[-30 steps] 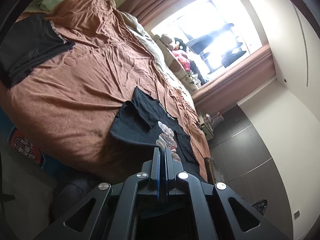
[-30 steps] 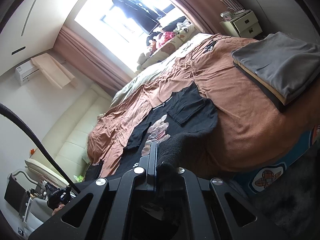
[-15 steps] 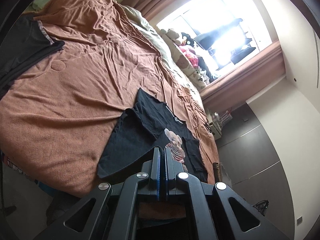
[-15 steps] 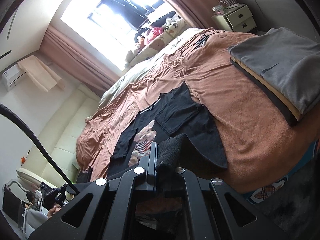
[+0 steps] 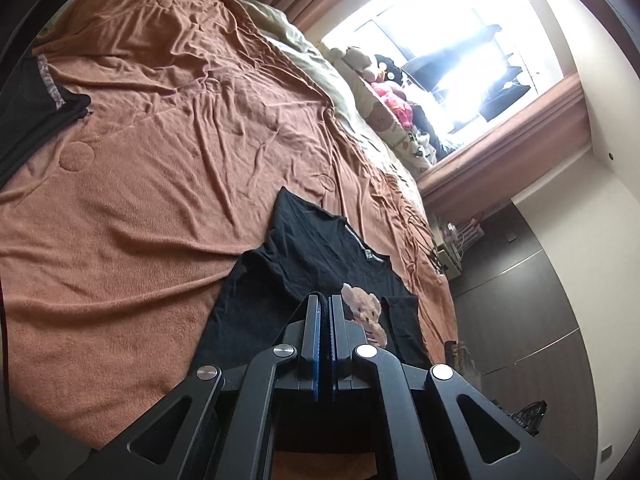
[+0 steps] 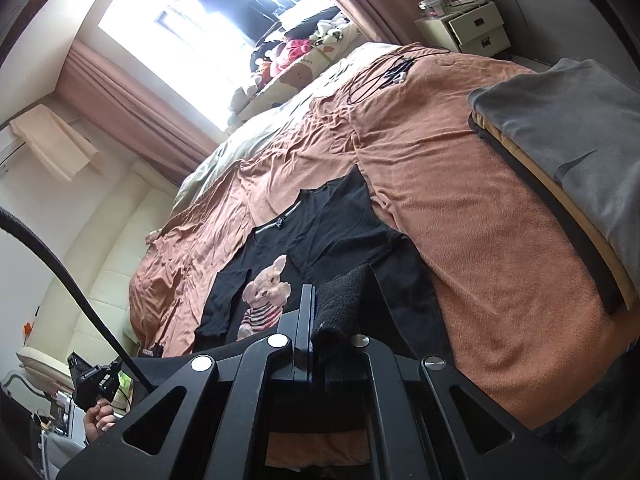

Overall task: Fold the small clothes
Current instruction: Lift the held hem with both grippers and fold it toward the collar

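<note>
The black T-shirt lies flat on the bed, on its brown cover near the foot edge, both sleeves turned inward over the body. Its front carries a printed bear in a striped top; a small neck label is visible, but its writing is too small to read. The left gripper is clenched, with black fabric at its tips; whether cloth is pinched cannot be told. The right gripper is clamped on a bunched fold of the T-shirt hem. A folded grey garment bearing a dark swoosh mark tops a stack at the bed's corner. Beyond the bed, a drawer unit holds small items on top.
</note>
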{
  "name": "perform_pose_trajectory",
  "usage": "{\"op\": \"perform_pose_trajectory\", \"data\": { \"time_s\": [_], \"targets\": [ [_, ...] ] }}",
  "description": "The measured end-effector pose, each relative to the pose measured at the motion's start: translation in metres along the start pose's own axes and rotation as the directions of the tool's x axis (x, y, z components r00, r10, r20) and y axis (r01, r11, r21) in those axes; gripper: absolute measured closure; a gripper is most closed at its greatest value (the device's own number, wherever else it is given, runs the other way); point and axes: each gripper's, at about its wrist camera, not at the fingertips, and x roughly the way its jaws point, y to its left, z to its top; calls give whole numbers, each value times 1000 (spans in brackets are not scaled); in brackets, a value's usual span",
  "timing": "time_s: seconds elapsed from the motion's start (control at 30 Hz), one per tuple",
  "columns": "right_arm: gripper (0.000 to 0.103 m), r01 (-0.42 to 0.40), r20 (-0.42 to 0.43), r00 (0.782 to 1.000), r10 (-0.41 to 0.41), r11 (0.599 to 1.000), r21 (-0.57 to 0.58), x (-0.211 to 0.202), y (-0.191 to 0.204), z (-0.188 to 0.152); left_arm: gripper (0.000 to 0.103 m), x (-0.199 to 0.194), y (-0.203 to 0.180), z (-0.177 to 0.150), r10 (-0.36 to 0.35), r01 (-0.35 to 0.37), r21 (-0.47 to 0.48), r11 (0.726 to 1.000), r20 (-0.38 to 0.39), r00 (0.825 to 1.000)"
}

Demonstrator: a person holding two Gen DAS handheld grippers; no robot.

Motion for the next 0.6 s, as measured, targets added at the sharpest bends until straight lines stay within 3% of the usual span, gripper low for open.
{"op": "perform_pose_trajectory", "data": {
  "time_s": [0.6],
  "targets": [
    [103, 59, -63, 996, -60, 998, -20, 100, 9, 70, 100, 92, 3, 65, 110, -110, -7, 994, -36, 993]
  ]
}}
